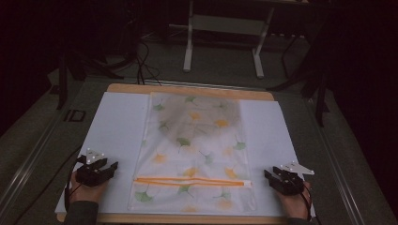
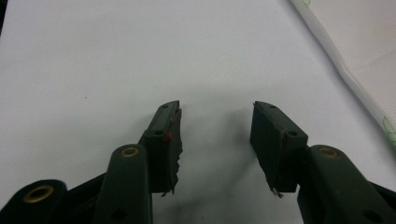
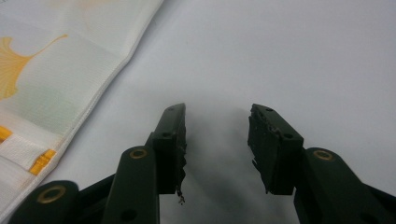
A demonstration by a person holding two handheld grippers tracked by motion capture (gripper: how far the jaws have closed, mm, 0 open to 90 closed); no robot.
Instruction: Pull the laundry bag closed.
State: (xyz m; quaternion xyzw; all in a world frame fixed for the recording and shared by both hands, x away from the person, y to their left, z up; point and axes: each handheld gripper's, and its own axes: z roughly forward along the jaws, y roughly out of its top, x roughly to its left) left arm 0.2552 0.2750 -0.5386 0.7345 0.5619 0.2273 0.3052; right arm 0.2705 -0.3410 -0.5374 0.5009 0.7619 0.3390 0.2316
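A white mesh bag [image 1: 192, 150] printed with yellow and green ginkgo leaves lies flat in the middle of the white board [image 1: 117, 126]. An orange zipper [image 1: 192, 181] runs across its near end. My left gripper [image 1: 111, 166] rests on the board left of the bag, open, with nothing between its jaws. In the left gripper view the left gripper [image 2: 216, 112] faces bare white surface, with the bag's edge [image 2: 355, 79] at the right. My right gripper [image 1: 267, 174] sits right of the bag, open and empty. The right gripper view has the right gripper [image 3: 216, 112] beside the bag's hem [image 3: 70, 84] and the zipper end [image 3: 42, 161].
The white board lies on a wooden tabletop [image 1: 187, 89] whose edge shows at the far side and near side. Beyond the table stands a white metal frame [image 1: 225, 33] on a dark floor, with cables [image 1: 141, 61] trailing nearby. The room around is dim.
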